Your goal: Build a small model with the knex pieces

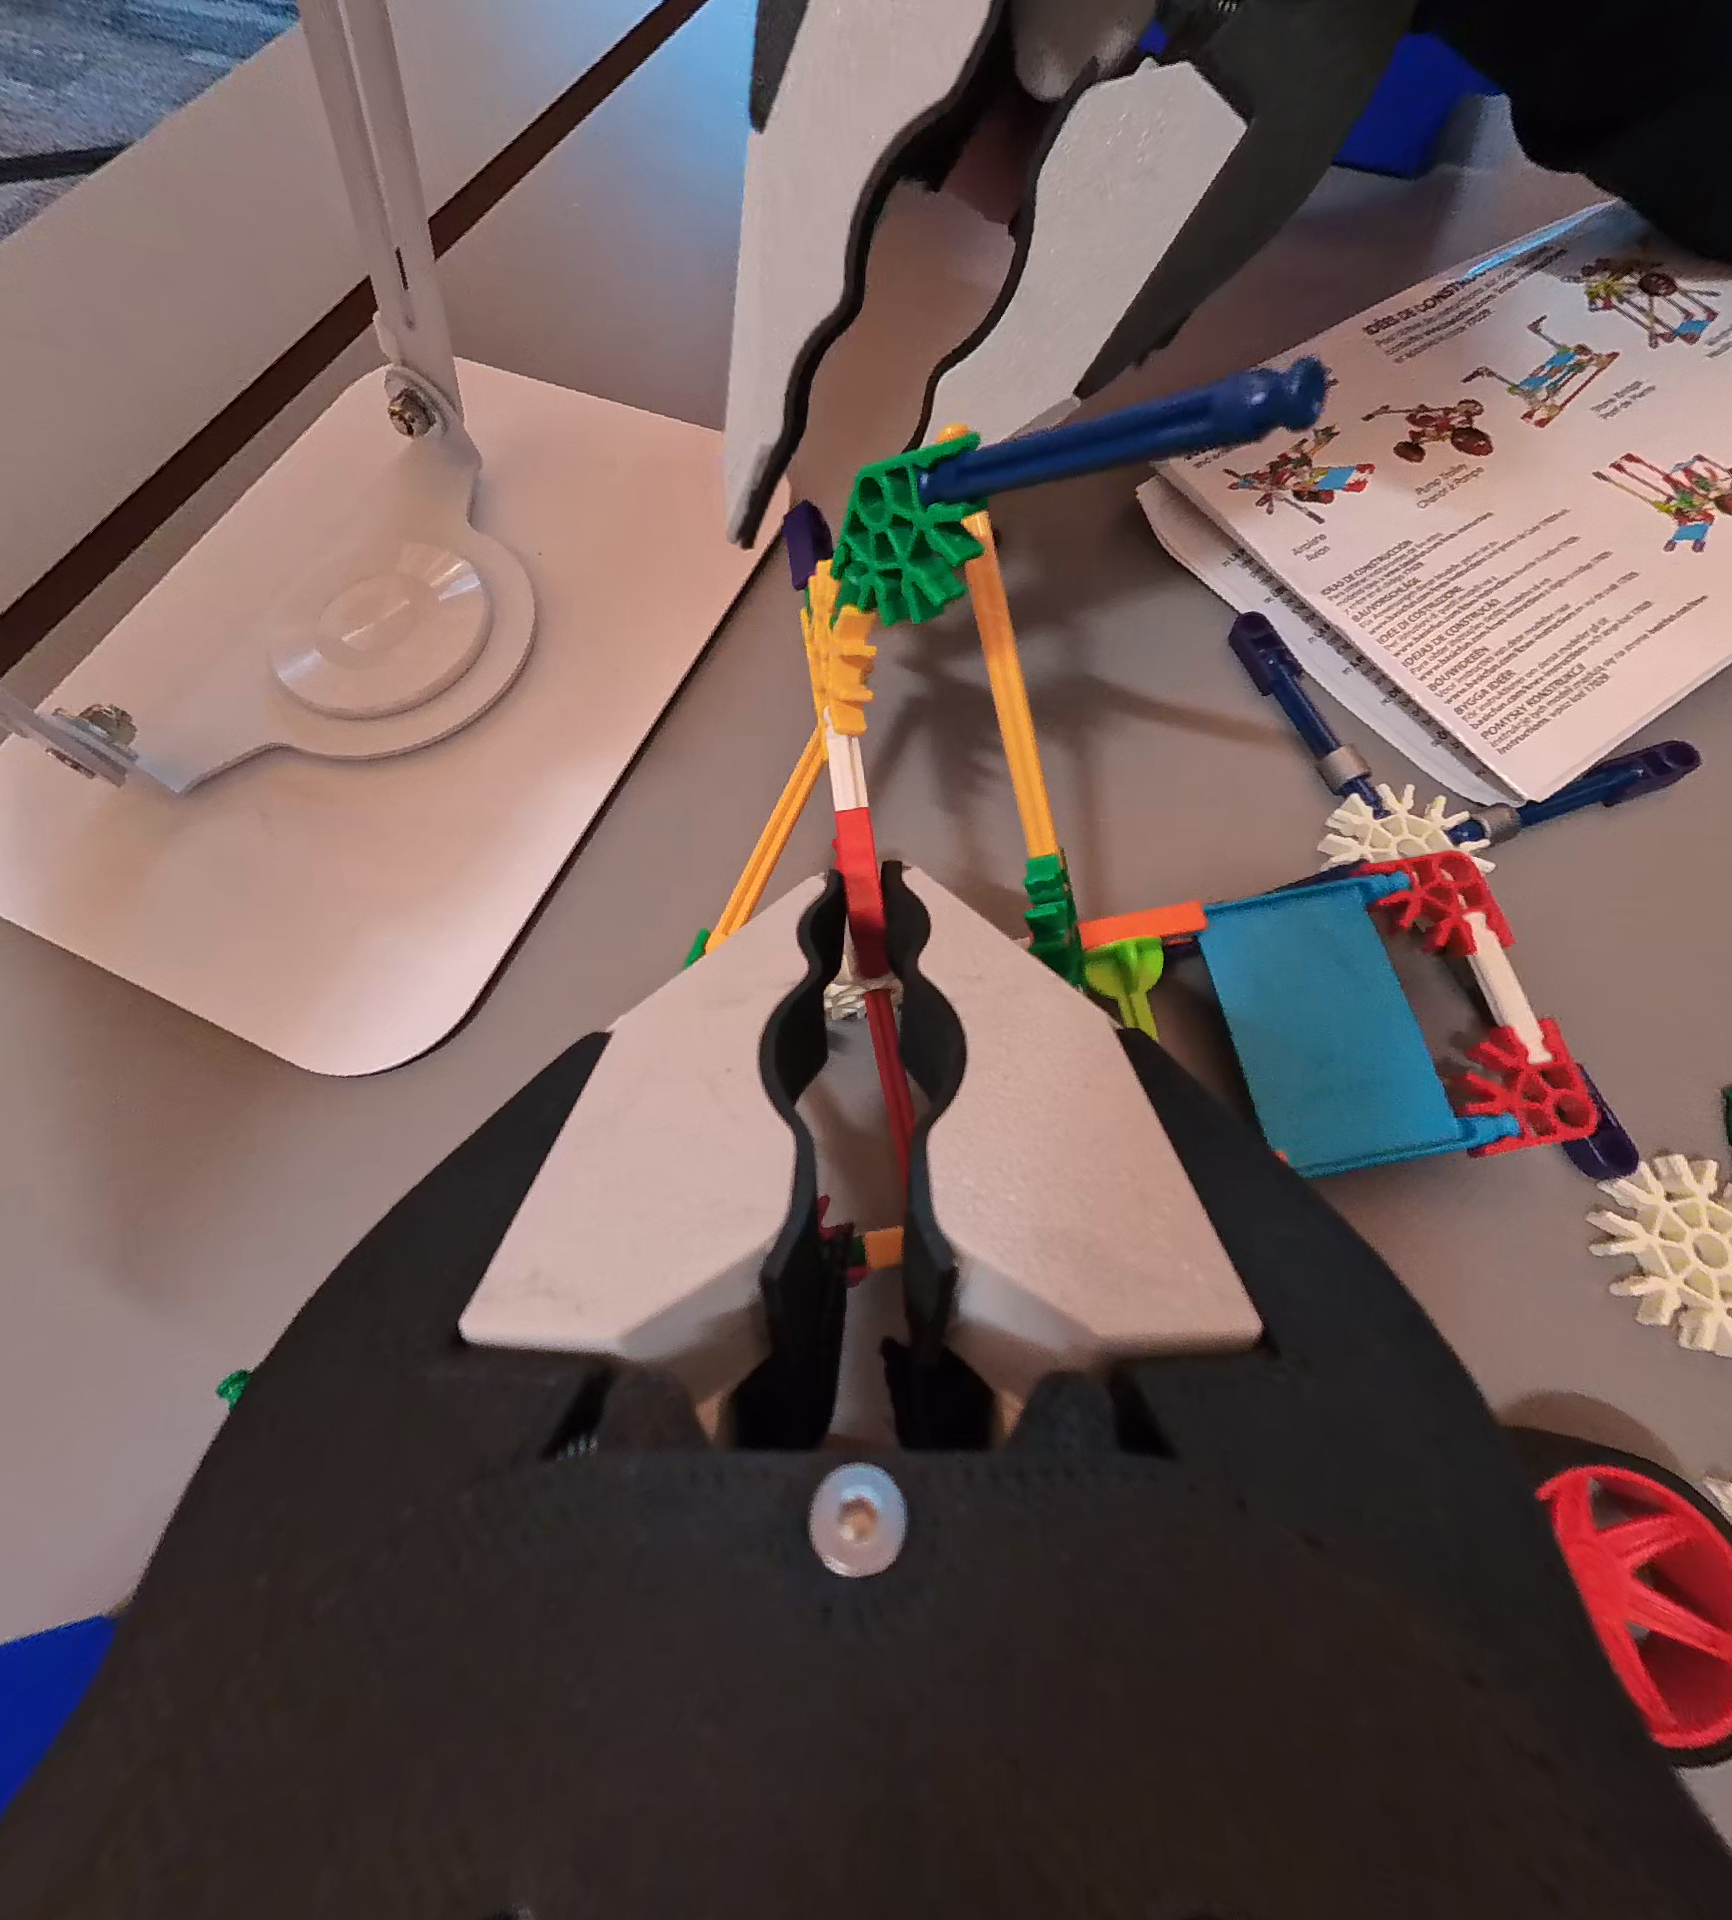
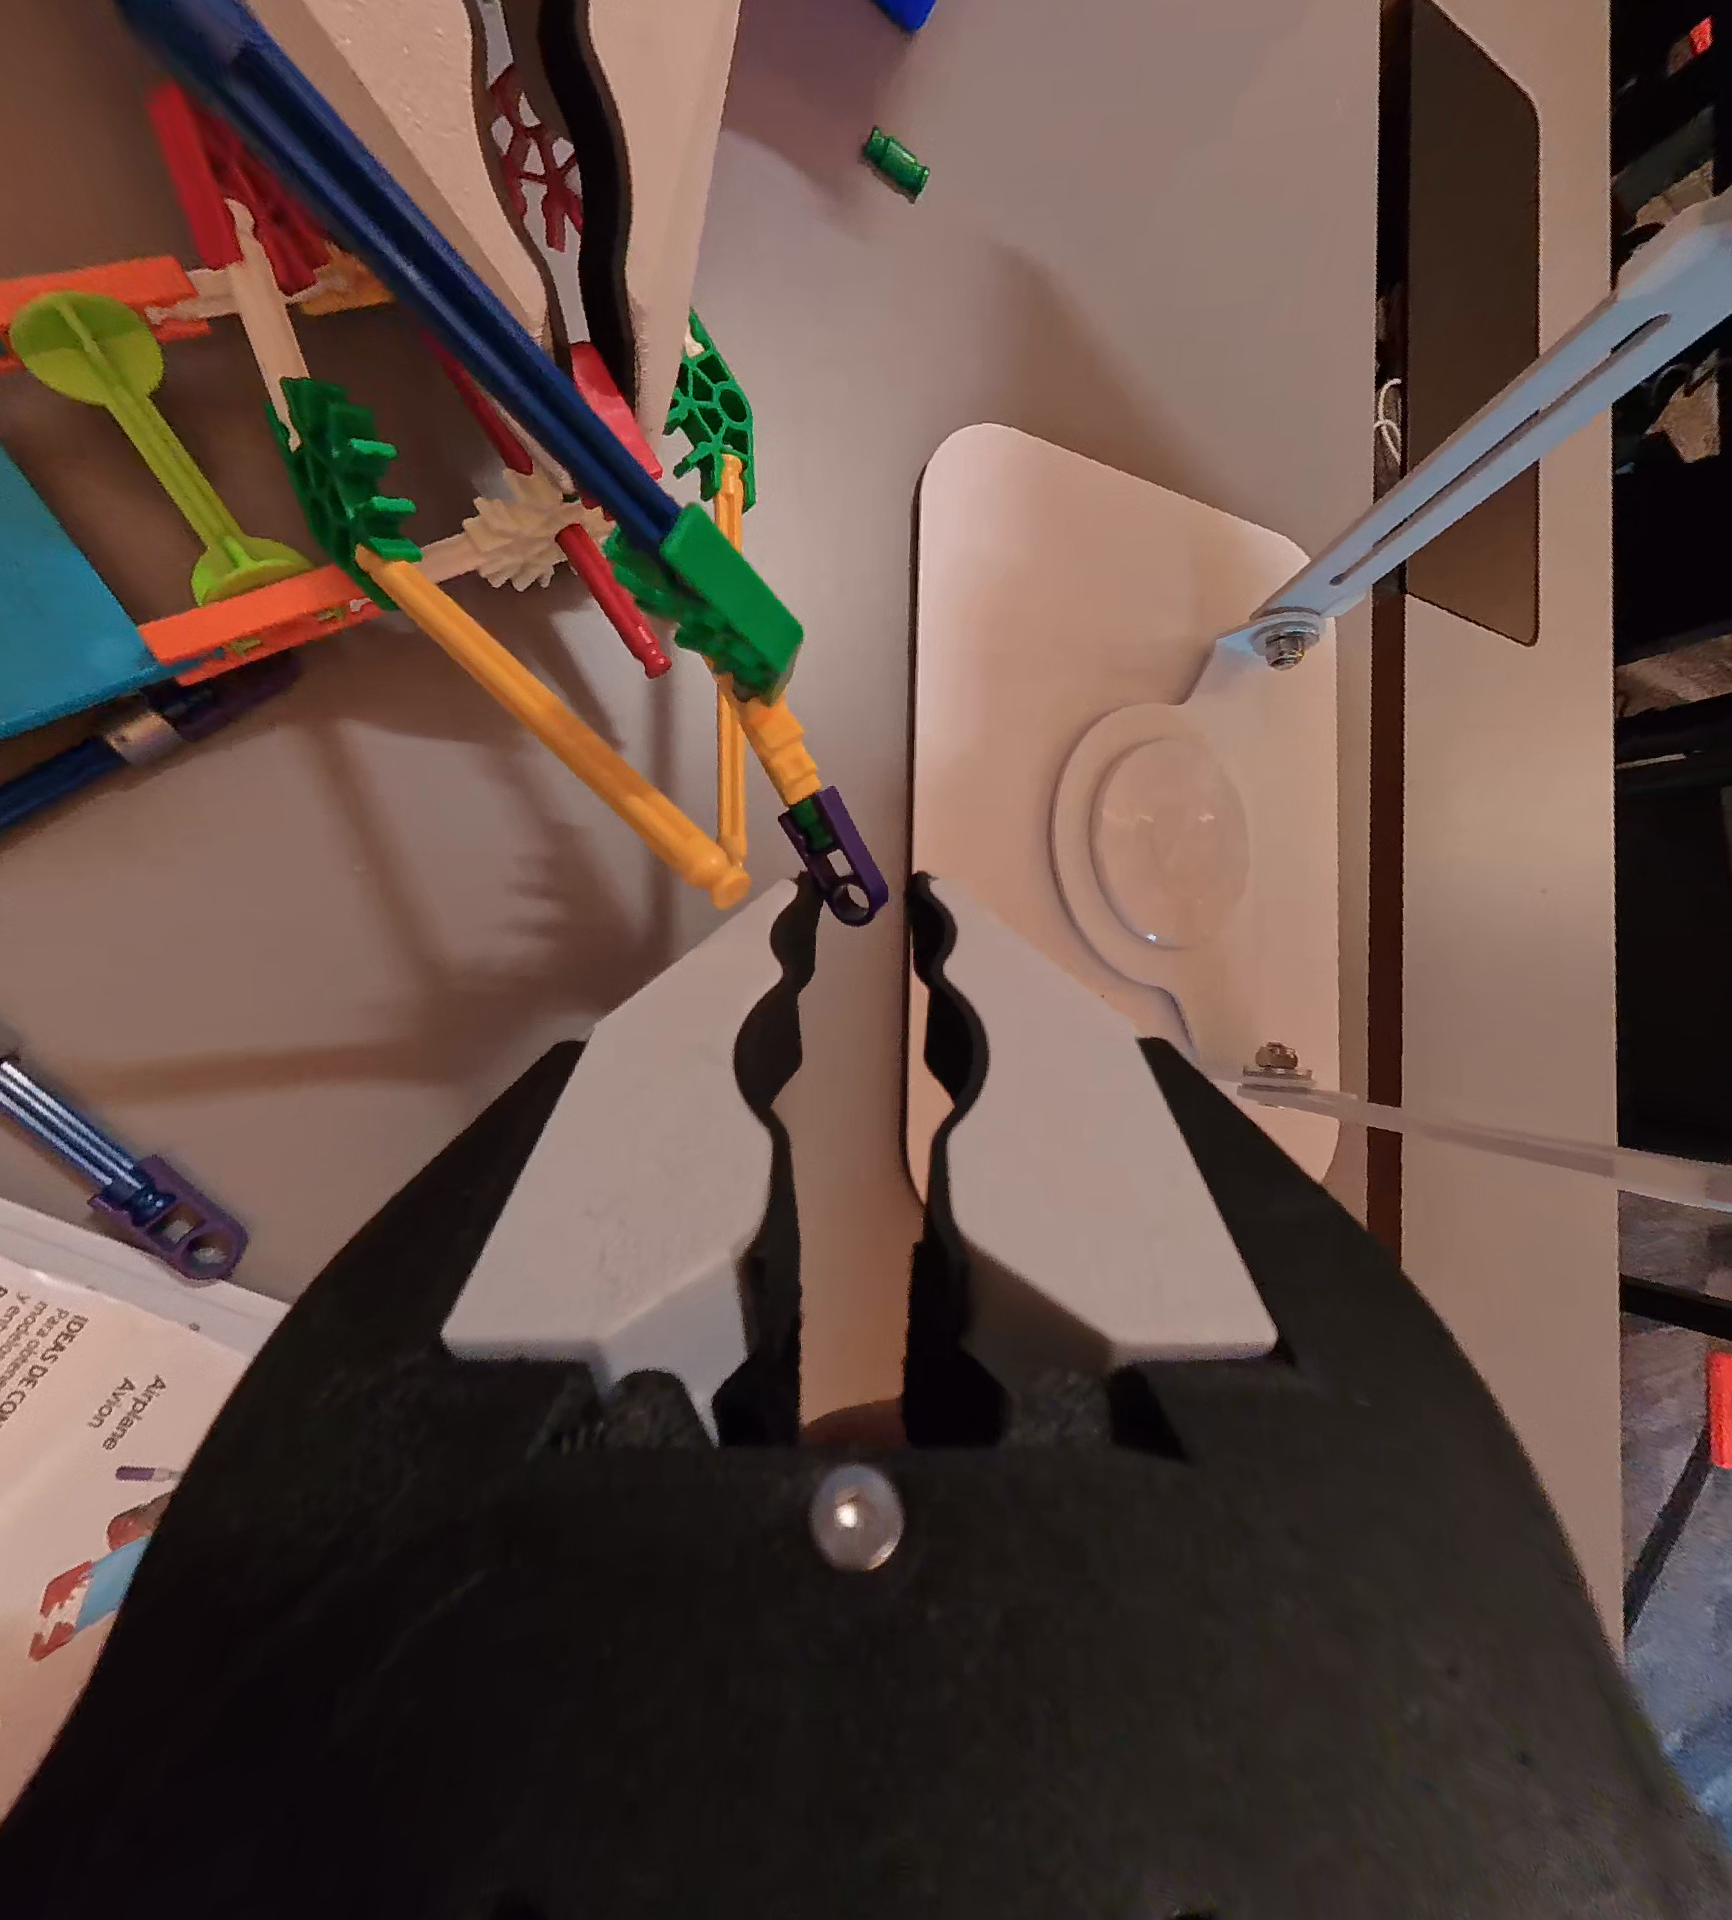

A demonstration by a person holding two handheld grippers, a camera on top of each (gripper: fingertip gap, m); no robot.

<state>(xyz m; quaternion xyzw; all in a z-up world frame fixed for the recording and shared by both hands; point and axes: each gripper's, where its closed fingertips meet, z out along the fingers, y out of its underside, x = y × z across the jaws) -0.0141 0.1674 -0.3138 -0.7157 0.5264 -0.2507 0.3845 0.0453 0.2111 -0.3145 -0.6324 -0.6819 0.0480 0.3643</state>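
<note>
On the grey table [image 1: 166, 1195] we see a white stand base [image 1: 249, 810] beside our rod-and-connector model [image 1: 945, 727], with a booklet [image 1: 1527, 520] and loose white snowflake connectors [image 1: 1698, 1262] close by. Our left gripper [image 1: 864, 883] is clamped on the model's red rod [image 1: 857, 852], apparently to steady the frame. Our right gripper [image 2: 854, 888] stands with its jaws apart, empty, its tips just beside the small purple connector [image 2: 841, 857] at the model's top.
</note>
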